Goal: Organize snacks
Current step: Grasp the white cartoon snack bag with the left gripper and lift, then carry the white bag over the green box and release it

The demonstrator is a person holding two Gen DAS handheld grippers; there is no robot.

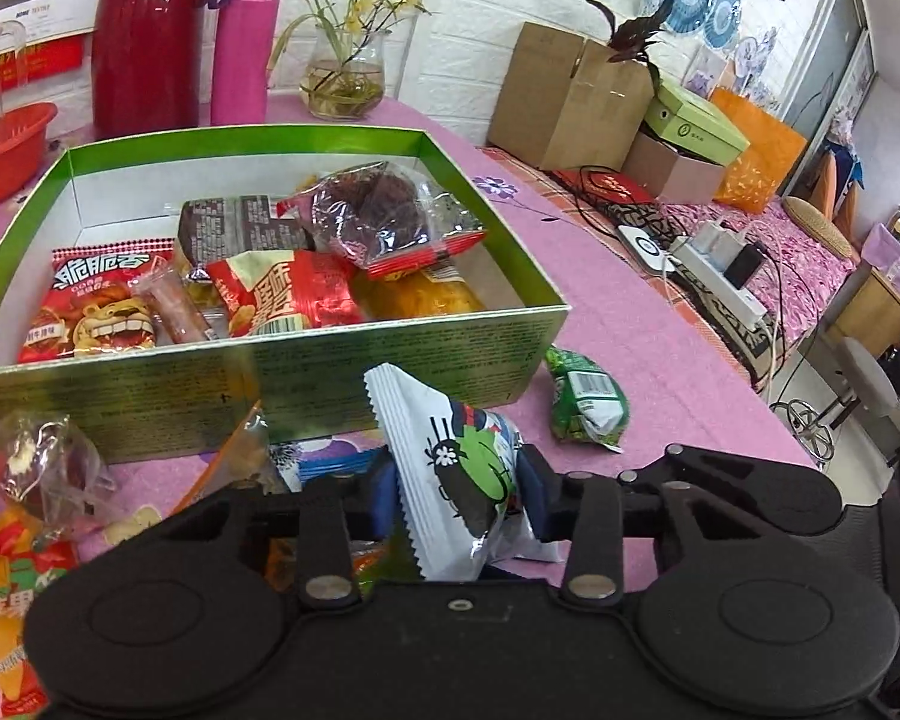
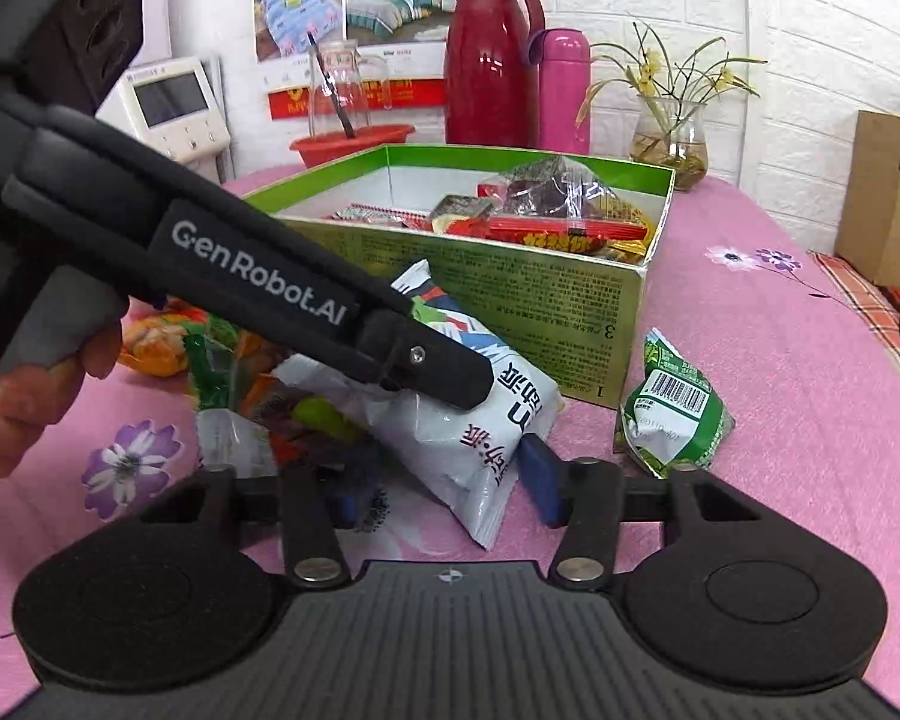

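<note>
**Tech A:** While the left claw [image 1: 459, 501] grips the white packet [image 1: 450, 468] between its blue pads, the packet sits low, in front of the near wall of the green box [image 1: 390, 354], above the loose pile on the bench [image 1: 660, 360]. Main hazard?

**Tech B:** Judged from this position, the near wall. If the packet travels forward without enough lift, its serrated top edge could catch the rim and push or tip the box. The film is also slick and puffy; a grip on one end may let it slide out or swing.

**Tech A:** Right claw [image 2: 444, 498]?

**Tech B:** Its jaws stand apart and hold nothing. It hangs close under the left claw and the packet, so the two tools could collide if both advance together.

**Tech A:** Other hazards?

**Tech B:** The green pouch [image 2: 672, 414] lies on the bench just beside the box corner; a sweeping arm could knock it away.

**Tech A:** Box contents?

**Tech B:** A red bag with a cartoon lion [image 1: 96, 312] at front left, a red-and-white bag [image 1: 282, 294] in the middle, a clear pack of dark pieces [image 1: 384, 216] on top, a brown pack [image 1: 240, 222] behind and a yellow pack [image 1: 420, 294] beneath. The back portion shows bare floor; aim there.

**Tech A:** Other containers?

**Tech B:** A red basket [image 1: 12, 144] behind the box; its contents cannot be made out.
</note>
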